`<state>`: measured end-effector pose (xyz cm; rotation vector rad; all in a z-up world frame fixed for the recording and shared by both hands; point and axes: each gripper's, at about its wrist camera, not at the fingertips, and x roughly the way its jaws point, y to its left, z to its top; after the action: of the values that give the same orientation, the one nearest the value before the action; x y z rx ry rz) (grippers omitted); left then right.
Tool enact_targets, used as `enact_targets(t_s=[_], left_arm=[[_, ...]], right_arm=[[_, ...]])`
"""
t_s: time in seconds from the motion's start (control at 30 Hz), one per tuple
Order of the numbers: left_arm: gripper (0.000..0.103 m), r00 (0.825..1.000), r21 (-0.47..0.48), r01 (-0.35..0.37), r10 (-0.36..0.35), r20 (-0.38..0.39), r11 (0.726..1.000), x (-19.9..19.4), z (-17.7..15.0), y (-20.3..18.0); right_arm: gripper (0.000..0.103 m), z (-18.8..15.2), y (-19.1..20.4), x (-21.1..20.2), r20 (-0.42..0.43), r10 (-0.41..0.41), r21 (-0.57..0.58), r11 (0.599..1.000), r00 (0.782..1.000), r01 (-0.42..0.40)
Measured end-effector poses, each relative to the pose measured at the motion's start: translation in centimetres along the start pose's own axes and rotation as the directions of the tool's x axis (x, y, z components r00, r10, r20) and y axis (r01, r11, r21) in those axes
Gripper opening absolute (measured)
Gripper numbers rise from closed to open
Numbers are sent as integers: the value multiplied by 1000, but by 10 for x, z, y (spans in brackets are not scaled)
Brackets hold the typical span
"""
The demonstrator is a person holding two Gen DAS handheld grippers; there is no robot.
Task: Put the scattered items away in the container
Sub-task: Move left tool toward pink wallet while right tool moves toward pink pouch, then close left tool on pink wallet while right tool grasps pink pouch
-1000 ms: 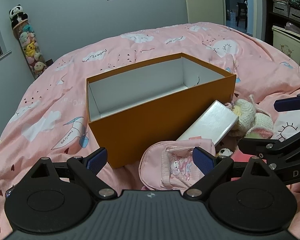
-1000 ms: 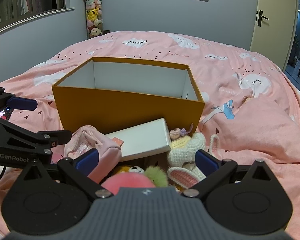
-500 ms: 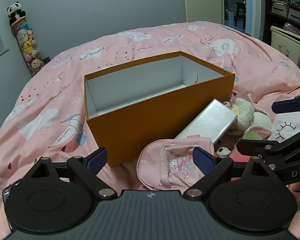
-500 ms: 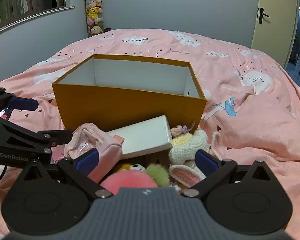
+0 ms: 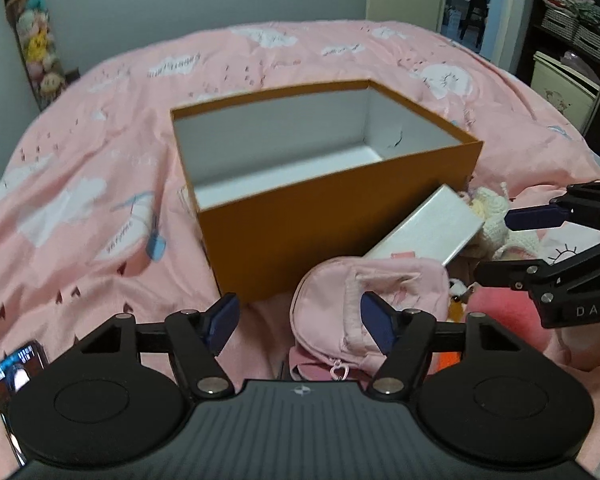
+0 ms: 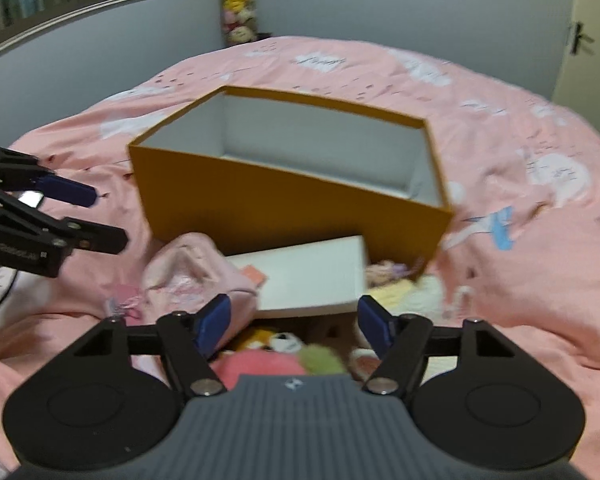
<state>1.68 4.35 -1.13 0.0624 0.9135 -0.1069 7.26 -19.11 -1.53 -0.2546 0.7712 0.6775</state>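
An open orange box (image 5: 340,220) with a bare white inside stands on the pink bed. In front of it lie a pink pouch (image 5: 364,292), a flat silver-white box (image 5: 428,232) and a crocheted plush (image 5: 496,216). My left gripper (image 5: 300,312) hovers at the pouch with its jaws closing; its right finger is over the pouch, and no pad presses on it. My right gripper (image 6: 295,316) is closing above the flat box's (image 6: 308,276) near edge and small plush toys (image 6: 260,364), gripping nothing. Each gripper appears in the other's view: right gripper (image 5: 496,246), left gripper (image 6: 108,218).
A phone (image 5: 16,368) lies on the bedcover at lower left. A column of soft toys (image 6: 236,4) stands at the far wall. A shelf unit (image 5: 572,40) and an open door are to the right of the bed.
Both pairs of jaws stand narrower than before, the right more so. The left gripper has drawn nearer the pouch and tipped down. Both views are now blurred by motion.
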Motion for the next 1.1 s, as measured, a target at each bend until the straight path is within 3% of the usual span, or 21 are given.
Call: enact_targets(t_s=[0.17,0.23,0.4,0.6,0.67,0.77,0.9,1.1], left_arm=[[72,997,-23,4,-6,-82,1000,17,-6,4],[65,993,-32,4,-8,-119,999,23,-9,5],[59,982,-76,2,-16,-188,997,31,-14,12],[59,976,-125,9,-36,-214,992,36,-16,18],[59,976,-131,8,-36,-214,991,36,-16,19],[59,976,-135,7,-36,-213,991,35,-14,18],[59,978,-154,1,-33,-207,988,33,-13,22],[59,971,-244,16,-73,-229,970,36,-13,33]], right_arm=[[68,5,14,21,-26,40,-44,998,999,-41],[67,8,19,29,-45,54,-66,996,998,-57],[67,17,32,46,-74,72,-174,981,995,-84],[62,22,39,68,-125,101,-214,969,987,-127],[53,23,41,71,-130,115,-210,967,985,-141],[50,21,44,69,-136,107,-227,964,985,-136],[36,18,40,58,-116,113,-225,965,987,-137],[32,18,34,29,-56,128,-204,969,990,-137]])
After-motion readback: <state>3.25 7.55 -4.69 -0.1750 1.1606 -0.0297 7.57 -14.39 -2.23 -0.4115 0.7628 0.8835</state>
